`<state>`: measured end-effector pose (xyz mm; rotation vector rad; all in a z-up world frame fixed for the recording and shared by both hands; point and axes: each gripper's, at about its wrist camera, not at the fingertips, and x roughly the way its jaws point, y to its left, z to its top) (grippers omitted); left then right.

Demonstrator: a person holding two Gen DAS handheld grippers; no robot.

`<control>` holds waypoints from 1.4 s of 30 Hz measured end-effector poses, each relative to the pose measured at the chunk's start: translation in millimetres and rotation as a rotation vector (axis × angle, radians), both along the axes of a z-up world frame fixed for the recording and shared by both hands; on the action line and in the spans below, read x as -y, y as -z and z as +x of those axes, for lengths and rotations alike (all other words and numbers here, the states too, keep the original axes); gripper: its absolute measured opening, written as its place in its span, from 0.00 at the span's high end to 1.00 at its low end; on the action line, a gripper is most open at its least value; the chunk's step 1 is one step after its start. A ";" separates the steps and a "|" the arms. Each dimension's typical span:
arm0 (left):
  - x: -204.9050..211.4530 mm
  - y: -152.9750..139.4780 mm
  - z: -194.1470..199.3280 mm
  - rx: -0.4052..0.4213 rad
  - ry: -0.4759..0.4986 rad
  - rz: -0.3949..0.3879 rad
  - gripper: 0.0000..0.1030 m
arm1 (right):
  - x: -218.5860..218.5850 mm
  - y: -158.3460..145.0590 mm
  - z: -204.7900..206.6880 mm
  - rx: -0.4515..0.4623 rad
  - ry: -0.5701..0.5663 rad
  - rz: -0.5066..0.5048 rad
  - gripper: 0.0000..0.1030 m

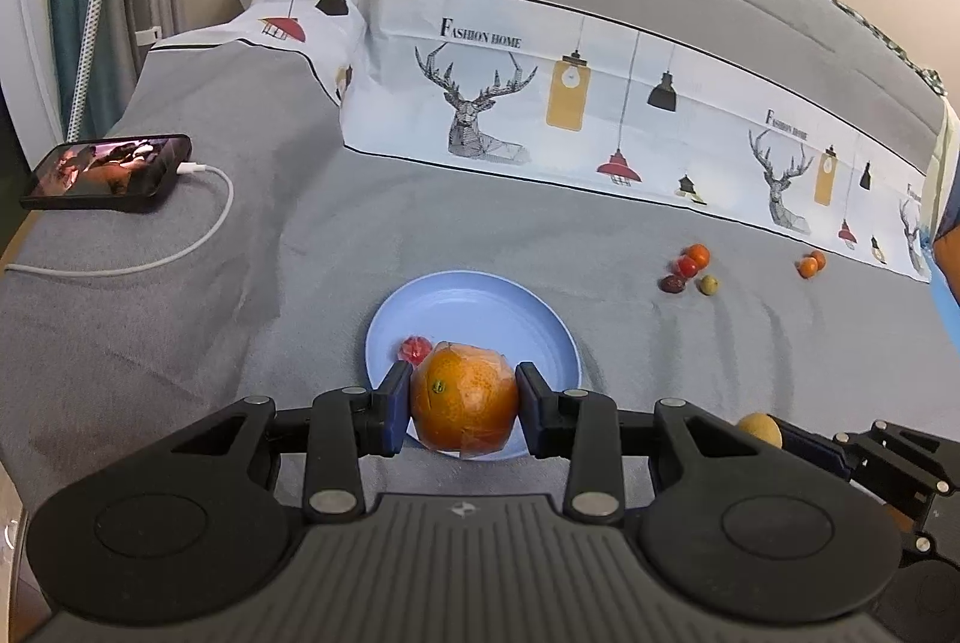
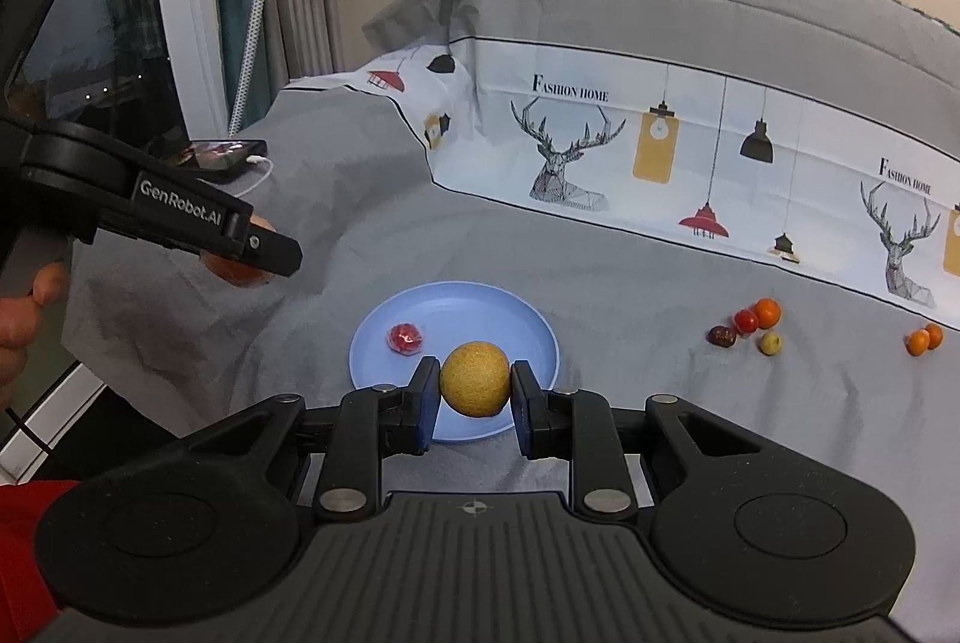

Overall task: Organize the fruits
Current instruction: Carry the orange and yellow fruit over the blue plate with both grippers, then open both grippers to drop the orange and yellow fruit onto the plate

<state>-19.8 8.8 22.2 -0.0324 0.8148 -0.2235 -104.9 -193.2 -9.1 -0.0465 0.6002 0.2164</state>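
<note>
Blue plate [image 1: 540, 319]: one wrapped red fruit [image 1: 415, 349] aboard. Left gripper [image 1: 463, 403] clamps orange [image 1: 465, 406], right gripper [image 2: 474, 379] clamps yellow-brown round fruit [image 2: 474, 377]; small fruits [image 1: 690, 268] beyond plate remain.

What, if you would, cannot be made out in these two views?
- Left wrist view: the right gripper is cut off by the left gripper's body; only part of its yellow fruit shows.
- Right wrist view: the orange is mostly hidden by the left gripper.
- Both views: the small fruits are too small to name.
</note>
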 end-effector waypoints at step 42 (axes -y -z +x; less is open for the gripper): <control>44.0 117.9 175.8 -0.080 0.123 0.186 0.00 | -8.3 116.6 186.5 -0.241 0.032 0.016 0.42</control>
